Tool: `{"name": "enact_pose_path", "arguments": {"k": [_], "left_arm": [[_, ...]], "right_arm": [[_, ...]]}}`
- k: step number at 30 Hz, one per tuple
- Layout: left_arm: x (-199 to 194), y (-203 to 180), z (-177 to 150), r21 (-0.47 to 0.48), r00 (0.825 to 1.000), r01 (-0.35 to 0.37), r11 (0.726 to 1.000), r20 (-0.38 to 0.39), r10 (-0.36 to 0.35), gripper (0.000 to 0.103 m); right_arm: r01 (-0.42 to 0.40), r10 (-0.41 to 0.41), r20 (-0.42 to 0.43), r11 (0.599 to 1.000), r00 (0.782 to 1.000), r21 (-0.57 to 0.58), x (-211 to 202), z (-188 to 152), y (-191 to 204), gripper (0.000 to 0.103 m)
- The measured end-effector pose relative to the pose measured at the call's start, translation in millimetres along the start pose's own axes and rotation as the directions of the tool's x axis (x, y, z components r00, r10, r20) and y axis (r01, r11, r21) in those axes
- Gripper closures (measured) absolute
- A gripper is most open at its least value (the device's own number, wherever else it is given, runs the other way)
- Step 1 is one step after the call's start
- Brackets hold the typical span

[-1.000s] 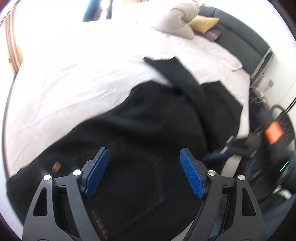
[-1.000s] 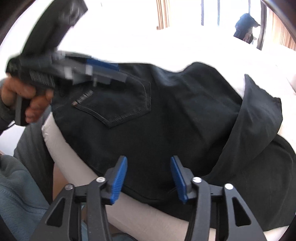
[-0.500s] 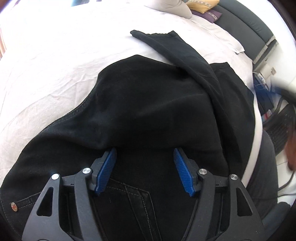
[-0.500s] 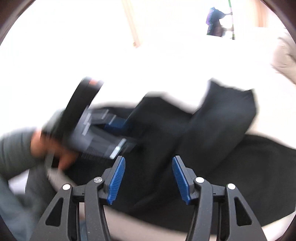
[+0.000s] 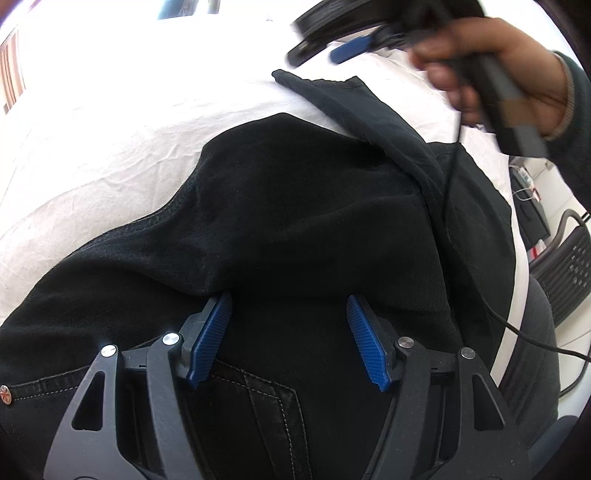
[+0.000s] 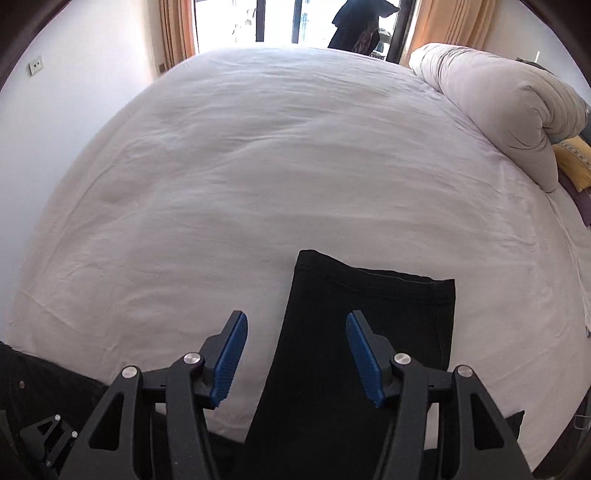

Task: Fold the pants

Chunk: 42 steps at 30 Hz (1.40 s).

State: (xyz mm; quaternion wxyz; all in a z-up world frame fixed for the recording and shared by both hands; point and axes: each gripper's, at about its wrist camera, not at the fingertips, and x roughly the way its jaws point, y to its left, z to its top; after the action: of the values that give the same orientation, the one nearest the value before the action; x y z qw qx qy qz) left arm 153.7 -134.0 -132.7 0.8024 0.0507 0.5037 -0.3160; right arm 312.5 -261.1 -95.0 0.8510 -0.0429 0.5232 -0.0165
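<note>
The black pants (image 5: 295, 221) lie on the white bed (image 6: 258, 166). The left gripper (image 5: 290, 338) hangs over the pants with its fingers apart, holding nothing. The right gripper (image 6: 295, 354) is opening its fingers above a pant leg (image 6: 369, 314) at 12 o'clock.

**Lighting and picture quality, both wrist views**

Daylight is coming in through the window (image 6: 280, 18) and overexposing the white sheet (image 5: 122, 110) in the left view. The black pants (image 5: 303, 206) are losing detail. The right hand (image 5: 495, 70) is blurring. Fisheye distortion is bending the edges, with dark vignetting at the corners.
</note>
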Motion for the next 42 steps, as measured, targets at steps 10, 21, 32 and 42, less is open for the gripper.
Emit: {"name": "enact_pose_path", "arguments": {"k": [10, 21, 32, 42], "left_arm": [[2.1, 0.0, -0.7, -0.004, 1.0, 0.001, 1.0, 0.01, -0.001, 0.039], [0.0, -2.5, -5.0, 0.005, 1.0, -0.014, 1.0, 0.014, 0.014, 0.039], [0.3, -12.3, -3.2, 0.011, 0.999, -0.039, 0.999, 0.007, 0.039, 0.039], [5.0, -25.4, 2.2, -0.003, 0.997, -0.079, 0.997, -0.009, 0.079, 0.037]], "right_arm": [[0.1, -0.091, -0.155, 0.994, 0.984, 0.053, 64.8, 8.8, -12.8, 0.044], [0.008, 0.005, -0.123, 0.994, 0.992, 0.108, 49.7, 5.8, -28.3, 0.093], [-0.09, 0.028, 0.171, 0.926, 0.985, 0.366, -51.1, -44.5, -125.7, 0.096], [-0.113, -0.145, 0.31, 0.724, 0.939, 0.68, -135.9, -202.4, -243.2, 0.097]]}}
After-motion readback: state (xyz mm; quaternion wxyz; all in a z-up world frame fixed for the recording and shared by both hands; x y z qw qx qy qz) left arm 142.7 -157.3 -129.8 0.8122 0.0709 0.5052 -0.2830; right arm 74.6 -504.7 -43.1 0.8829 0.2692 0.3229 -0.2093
